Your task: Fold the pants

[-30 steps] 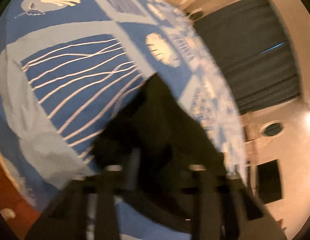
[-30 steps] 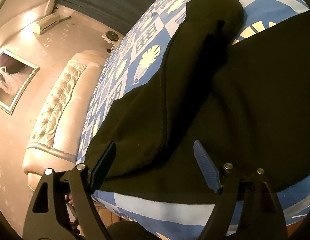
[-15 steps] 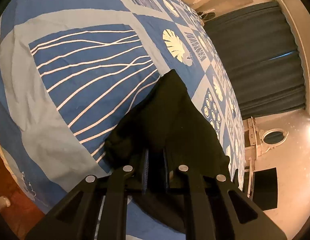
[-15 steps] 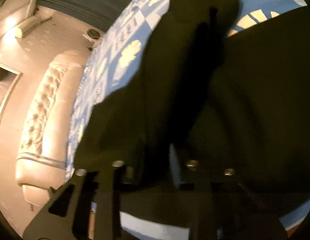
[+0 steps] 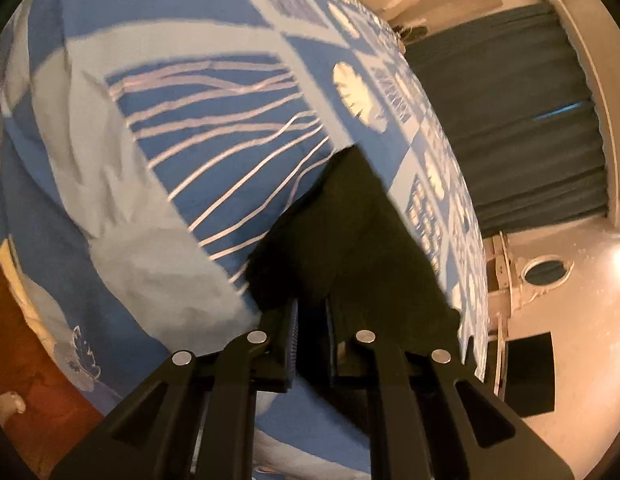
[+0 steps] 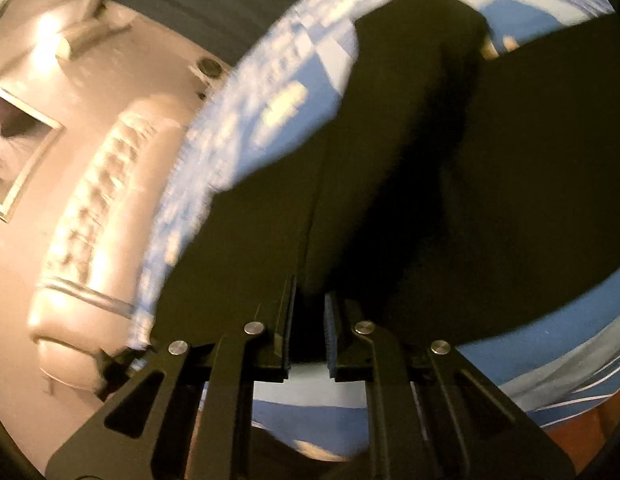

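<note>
Black pants [image 6: 410,184] lie spread on a bed with a blue and white patterned cover [image 5: 149,184]. In the right wrist view one leg stretches away toward the upper right, and my right gripper [image 6: 310,312] is shut on the near edge of the cloth. In the left wrist view a narrow end of the pants [image 5: 350,240] runs away from me, and my left gripper [image 5: 312,320] is shut on its near end, with black fabric pinched between the blue pads.
The bed's near edge drops to a brown wooden floor [image 5: 33,380]. A tufted cream headboard [image 6: 93,216] and a framed picture [image 6: 17,148] stand left of the bed. Dark curtains [image 5: 518,128] hang behind it, with a dresser mirror [image 5: 546,272] at the right.
The right gripper's jaws went from wide open above the pants to shut on their near edge. The left gripper stayed pinched on the cloth and shifted slightly over the bed.
</note>
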A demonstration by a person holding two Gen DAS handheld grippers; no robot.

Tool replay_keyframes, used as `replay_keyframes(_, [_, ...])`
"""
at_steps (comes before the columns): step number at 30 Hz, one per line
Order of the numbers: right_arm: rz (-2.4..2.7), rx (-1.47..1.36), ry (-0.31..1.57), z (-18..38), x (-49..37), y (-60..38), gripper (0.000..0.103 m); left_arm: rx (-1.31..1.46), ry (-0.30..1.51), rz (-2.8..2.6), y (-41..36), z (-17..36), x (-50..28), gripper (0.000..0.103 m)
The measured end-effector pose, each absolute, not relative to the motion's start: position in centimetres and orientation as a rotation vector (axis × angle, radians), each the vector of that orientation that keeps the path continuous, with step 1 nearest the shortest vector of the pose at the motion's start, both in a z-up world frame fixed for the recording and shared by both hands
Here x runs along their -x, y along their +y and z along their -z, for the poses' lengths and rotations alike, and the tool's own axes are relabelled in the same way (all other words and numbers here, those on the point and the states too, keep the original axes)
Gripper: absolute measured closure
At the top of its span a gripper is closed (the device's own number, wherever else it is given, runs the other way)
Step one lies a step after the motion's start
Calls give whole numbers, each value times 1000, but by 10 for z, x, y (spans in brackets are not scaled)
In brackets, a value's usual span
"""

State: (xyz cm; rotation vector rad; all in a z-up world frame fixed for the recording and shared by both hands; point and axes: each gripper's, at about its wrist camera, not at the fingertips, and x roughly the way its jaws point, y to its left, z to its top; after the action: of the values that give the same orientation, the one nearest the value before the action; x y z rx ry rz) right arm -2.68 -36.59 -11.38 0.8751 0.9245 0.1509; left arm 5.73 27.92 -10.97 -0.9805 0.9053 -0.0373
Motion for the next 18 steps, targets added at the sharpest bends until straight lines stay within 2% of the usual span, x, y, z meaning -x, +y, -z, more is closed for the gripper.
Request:
replay_keyframes(1, [-161,-927,919,117,29,-372,89,990,901,56,281,112,-57,90])
replay_keyframes(3, [-140,-934,909,107,34,-383,75,1011,883,87,284,109,-55,87])
replay_keyframes(4, [-112,-903,890,97,37,-389,69,1017,874,103,286,106,-52,83])
replay_keyframes(5, [-80,-863,856,83,40,-397,54,1005,863,99,287,101,-47,81])
replay_keyframes(6, [-60,-831,830,72,40,-404,46,983,854,75,288,96,-42,73])
replay_keyframes(7, [-33,-787,808,59,38,-413,46,942,842,40,289,88,-35,61])
replay_keyframes(10, [3,-700,754,24,10,-436,40,848,817,7,284,68,-23,56])
replay_keyframes(11, [10,-677,759,16,-8,-443,35,826,815,8,280,63,-22,55])
replay_keyframes(13, [21,-613,780,7,-46,-450,34,792,805,27,264,50,-23,39])
replay_keyframes(18, [121,-404,901,4,-184,-449,34,809,840,150,213,45,-43,31])
